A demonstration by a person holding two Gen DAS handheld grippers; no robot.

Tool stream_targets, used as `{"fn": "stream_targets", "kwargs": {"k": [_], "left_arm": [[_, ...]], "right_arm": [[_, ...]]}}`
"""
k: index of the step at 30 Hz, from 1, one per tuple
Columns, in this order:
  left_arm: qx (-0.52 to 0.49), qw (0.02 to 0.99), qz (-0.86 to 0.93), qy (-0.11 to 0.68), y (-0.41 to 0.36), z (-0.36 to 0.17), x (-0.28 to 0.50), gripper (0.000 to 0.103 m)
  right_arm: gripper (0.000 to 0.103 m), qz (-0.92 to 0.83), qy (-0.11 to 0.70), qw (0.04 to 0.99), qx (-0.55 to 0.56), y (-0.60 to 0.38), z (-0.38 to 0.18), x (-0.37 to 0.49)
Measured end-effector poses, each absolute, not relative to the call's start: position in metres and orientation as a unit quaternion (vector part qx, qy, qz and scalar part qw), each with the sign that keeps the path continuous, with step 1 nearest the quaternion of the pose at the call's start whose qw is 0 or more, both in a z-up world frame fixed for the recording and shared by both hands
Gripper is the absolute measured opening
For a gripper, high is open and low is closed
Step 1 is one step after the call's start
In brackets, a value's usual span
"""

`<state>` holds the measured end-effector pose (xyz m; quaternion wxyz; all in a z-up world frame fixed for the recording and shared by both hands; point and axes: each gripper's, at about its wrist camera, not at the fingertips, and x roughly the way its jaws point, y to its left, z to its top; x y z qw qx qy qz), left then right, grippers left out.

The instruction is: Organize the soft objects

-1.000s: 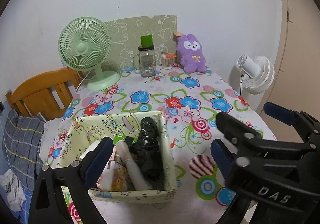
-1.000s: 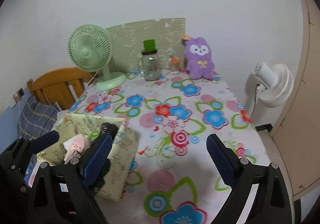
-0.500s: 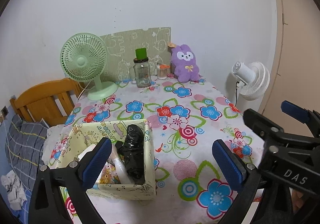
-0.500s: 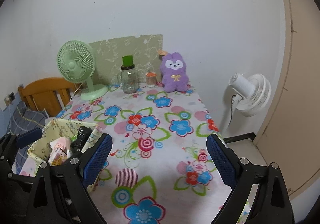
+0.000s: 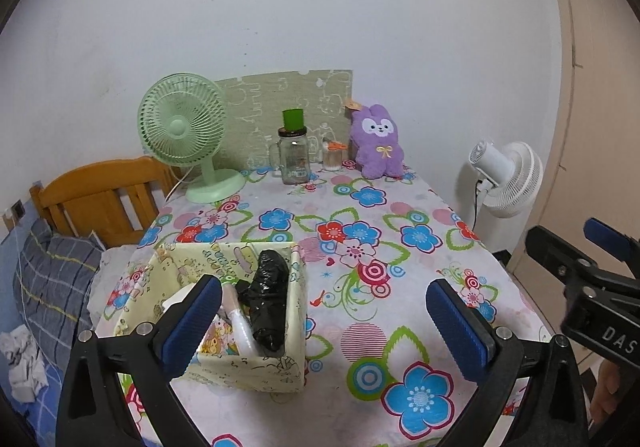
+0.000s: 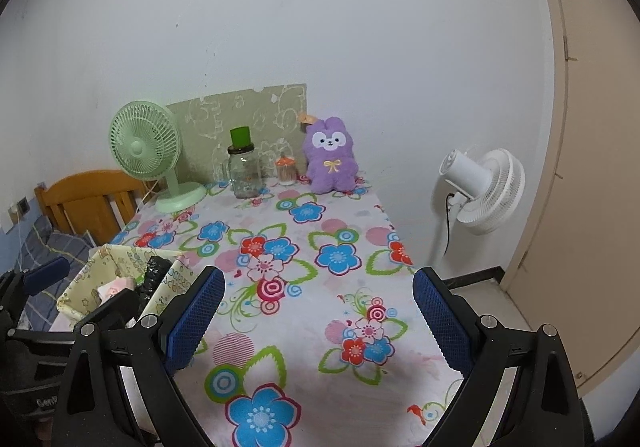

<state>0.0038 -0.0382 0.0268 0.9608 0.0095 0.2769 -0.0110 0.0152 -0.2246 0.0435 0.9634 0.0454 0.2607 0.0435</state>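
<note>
My left hand-held gripper (image 5: 323, 317) is spread wide and holds nothing, hovering above the tabletop's (image 5: 400, 215) near edge beside the fabric box (image 5: 248, 367). My right hand-held gripper (image 6: 319, 317) is equally wide and empty. The purple plush rabbit (image 6: 330, 155) sits upright at the tabletop's far edge against the wall.

In front of me a plain white wall (image 5: 320, 7) backs a table under a flowered cloth (image 6: 320, 287). A wooden headboard (image 5: 100, 195) stands left, a white fan (image 6: 484, 187) and beige door (image 6: 580, 167) right.
</note>
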Motion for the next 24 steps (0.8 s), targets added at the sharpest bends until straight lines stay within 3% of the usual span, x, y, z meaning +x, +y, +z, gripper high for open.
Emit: {"fn": "stream_targets", "kwargs": {"k": [24], "left_arm": [[0.0, 0.969, 0.004, 0.245, -0.021, 0.039, -0.017, 0.103]], "right_arm": [[0.097, 0.054, 0.245, 0.967, 0.045, -0.215, 0.051, -0.001]]}}
